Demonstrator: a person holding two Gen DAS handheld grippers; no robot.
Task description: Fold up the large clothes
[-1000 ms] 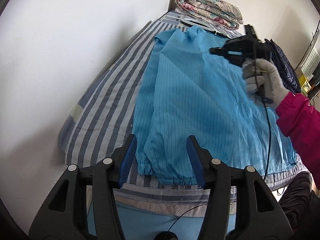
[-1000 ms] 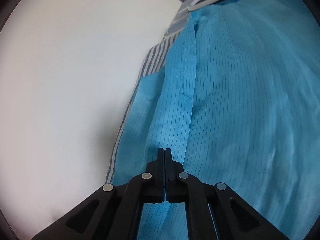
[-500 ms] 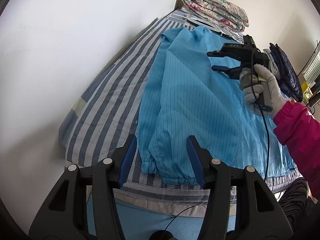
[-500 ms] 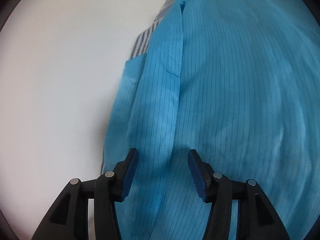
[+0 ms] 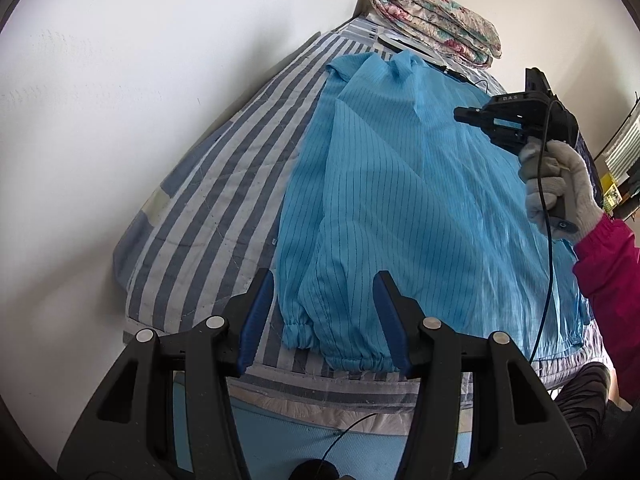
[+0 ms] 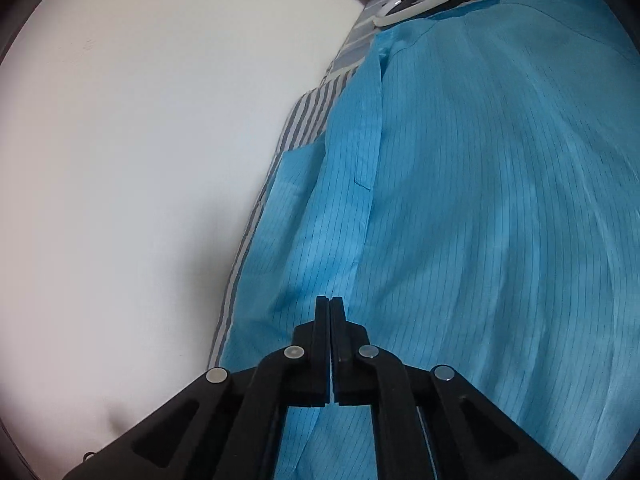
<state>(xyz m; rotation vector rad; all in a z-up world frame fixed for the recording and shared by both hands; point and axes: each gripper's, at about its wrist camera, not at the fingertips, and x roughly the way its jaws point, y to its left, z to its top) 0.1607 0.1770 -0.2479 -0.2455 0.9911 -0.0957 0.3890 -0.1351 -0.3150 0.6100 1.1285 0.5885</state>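
Observation:
A large light-blue pinstriped garment (image 5: pixel 400 208) lies spread on the striped bed cover (image 5: pixel 224 208), its two elastic cuffs (image 5: pixel 298 330) at the near edge. My left gripper (image 5: pixel 324 320) stands open over those cuffs, the blue pads apart from the cloth. A gloved hand (image 5: pixel 556 184) holds my right gripper (image 5: pixel 456 114) above the garment's upper right part. In the right wrist view the right gripper (image 6: pixel 330 300) hangs over a lengthwise fold of the garment (image 6: pixel 480 200); its jaws are closing and stand pressed together with no cloth between them.
A white wall (image 5: pixel 140 100) runs along the bed's left side. At the head end lie a folded floral quilt (image 5: pixel 436 20) and a white ring (image 6: pixel 420 4). A pink sleeve (image 5: pixel 608 264) comes in from the right. The mattress edge (image 5: pixel 320 396) drops off below the cuffs.
The right gripper's jaws opened over the garment half a second ago and have come together again, empty, a little higher. The left gripper has stayed open over the cuffs.

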